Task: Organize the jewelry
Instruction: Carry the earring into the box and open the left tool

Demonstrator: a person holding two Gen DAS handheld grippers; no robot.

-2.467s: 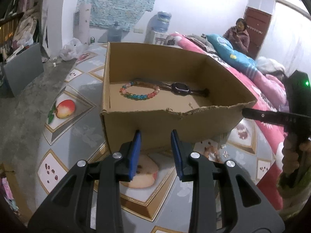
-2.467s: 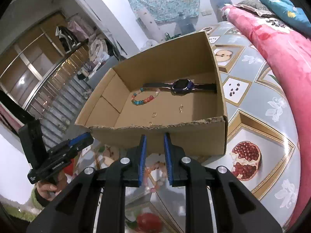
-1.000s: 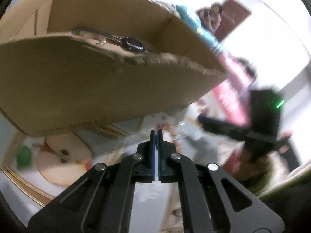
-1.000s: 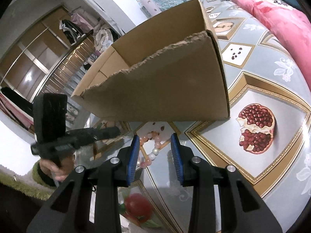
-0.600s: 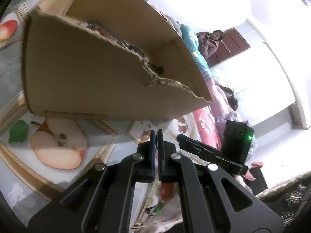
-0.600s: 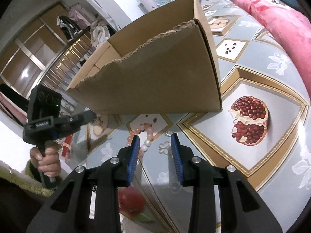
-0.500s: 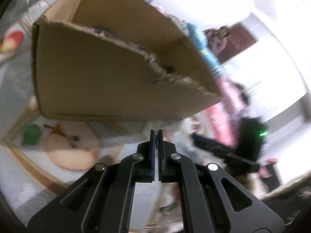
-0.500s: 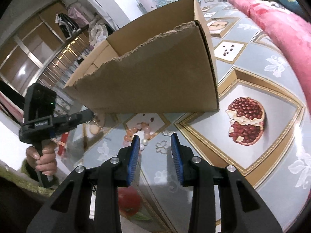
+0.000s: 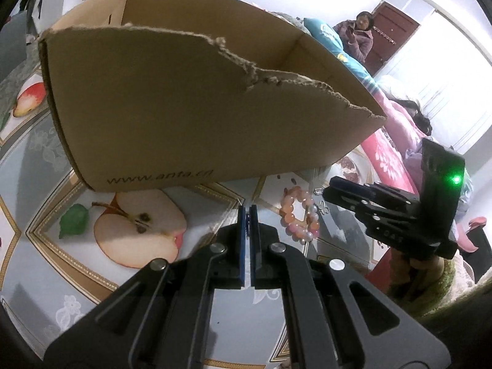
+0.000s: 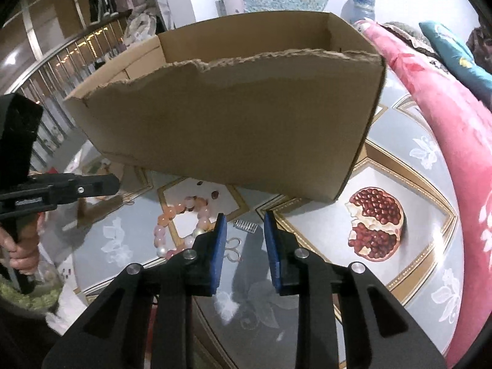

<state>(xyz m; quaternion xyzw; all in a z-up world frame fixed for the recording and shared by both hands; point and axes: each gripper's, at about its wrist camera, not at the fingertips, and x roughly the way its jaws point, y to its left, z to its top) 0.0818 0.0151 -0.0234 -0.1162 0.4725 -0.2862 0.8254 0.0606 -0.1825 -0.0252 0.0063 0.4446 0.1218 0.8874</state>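
Now the right gripper (image 10: 244, 246) has its jaws apart and hangs low over the worktop (image 10: 399, 283), with nothing between them. Just ahead of it, close under the front wall of the box (image 10: 233, 135), lies a small silver clip (image 10: 245, 226), and to its left lies the pink bracelet (image 10: 181, 224), partly behind the left finger. The left gripper (image 9: 248, 221) has its jaws pressed together; I cannot tell if some thin thing is held between them. In its view the bracelet (image 9: 299, 213) lies ahead and to the right, between this gripper and the other one. The inside of the box cannot be seen from either camera, because both are lower than its torn rim. I think the next step is to pick one of the loose pieces and carry it over the wall. The risks are several. The clip is flat and small, so the jaws may close above it or push it away under the box edge. The bracelet is made of round beads, so it may roll or slip from a pinch on only one bead. Also the two grippers are near each other and could collide over the bracelet. When lifting, the piece may catch the high ragged rim and fall outside.
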